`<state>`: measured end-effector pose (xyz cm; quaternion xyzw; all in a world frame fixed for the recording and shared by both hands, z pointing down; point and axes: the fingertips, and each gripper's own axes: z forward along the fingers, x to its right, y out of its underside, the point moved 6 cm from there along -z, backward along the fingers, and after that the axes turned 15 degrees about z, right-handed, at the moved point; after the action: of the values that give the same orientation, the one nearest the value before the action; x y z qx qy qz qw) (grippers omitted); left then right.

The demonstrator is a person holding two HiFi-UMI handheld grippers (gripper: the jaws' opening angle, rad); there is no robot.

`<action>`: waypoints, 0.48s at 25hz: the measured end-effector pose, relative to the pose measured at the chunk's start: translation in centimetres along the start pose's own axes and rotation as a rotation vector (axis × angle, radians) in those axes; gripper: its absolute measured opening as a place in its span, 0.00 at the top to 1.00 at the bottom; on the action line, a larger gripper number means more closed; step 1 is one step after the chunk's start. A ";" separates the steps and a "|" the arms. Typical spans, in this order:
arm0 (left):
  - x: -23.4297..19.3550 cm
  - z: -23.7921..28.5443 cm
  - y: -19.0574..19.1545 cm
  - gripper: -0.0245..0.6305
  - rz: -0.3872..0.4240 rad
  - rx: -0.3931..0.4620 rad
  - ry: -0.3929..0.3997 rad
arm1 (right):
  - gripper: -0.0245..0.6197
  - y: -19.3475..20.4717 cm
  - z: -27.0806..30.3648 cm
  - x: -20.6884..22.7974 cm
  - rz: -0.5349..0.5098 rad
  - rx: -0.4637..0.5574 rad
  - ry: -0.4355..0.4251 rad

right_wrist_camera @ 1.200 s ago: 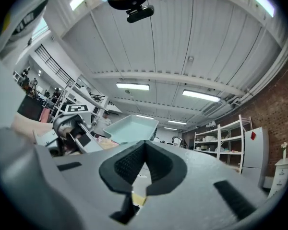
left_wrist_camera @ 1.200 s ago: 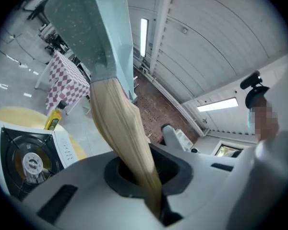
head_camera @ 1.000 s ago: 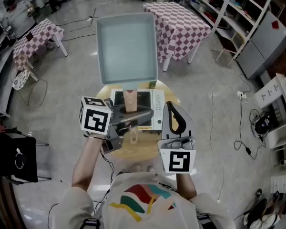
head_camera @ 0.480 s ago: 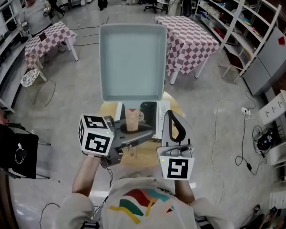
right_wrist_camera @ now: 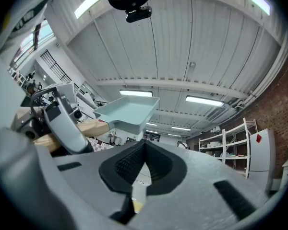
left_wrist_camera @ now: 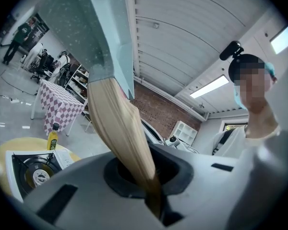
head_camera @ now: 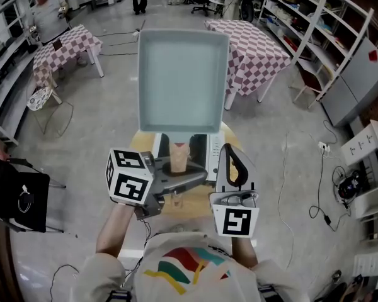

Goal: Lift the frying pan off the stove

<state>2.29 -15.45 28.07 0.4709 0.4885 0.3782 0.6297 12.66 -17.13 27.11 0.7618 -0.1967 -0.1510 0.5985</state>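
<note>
The pan (head_camera: pixel 183 74) has drifted right and looms larger, filling the upper centre, held clear above the round surface (head_camera: pixel 192 201) and the stove (head_camera: pixel 205 146) at centre. The left tool (head_camera: pixel 179 176) clenches its wooden handle (head_camera: pixel 178 157). The right tool (head_camera: pixel 230 162), lower right, is closed on nothing.

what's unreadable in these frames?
- Head view: the stove burner, partly behind the pan and its handle.
- Left gripper view: the pan's far end, cut off by the top edge.
- Left gripper view: the bottle label, too small.
</note>
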 end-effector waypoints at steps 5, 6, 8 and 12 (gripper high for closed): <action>-0.3 0.3 0.0 0.95 0.000 -0.002 -0.008 | 0.97 -0.1 -0.3 0.4 -0.005 0.001 0.001; -0.4 0.3 0.0 0.95 -0.002 -0.003 -0.011 | 0.97 -0.1 -0.1 0.3 -0.001 -0.003 -0.002; -0.6 0.4 0.0 0.95 -0.007 -0.003 -0.010 | 0.97 -0.2 -0.1 0.3 0.013 -0.007 -0.007; 0.0 0.3 0.2 0.95 -0.019 0.003 0.013 | 0.97 -0.5 -0.2 0.0 0.017 0.005 -0.018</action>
<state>2.59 -15.46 28.30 0.4648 0.4977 0.3746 0.6293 12.79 -16.80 26.65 0.7602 -0.2088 -0.1522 0.5961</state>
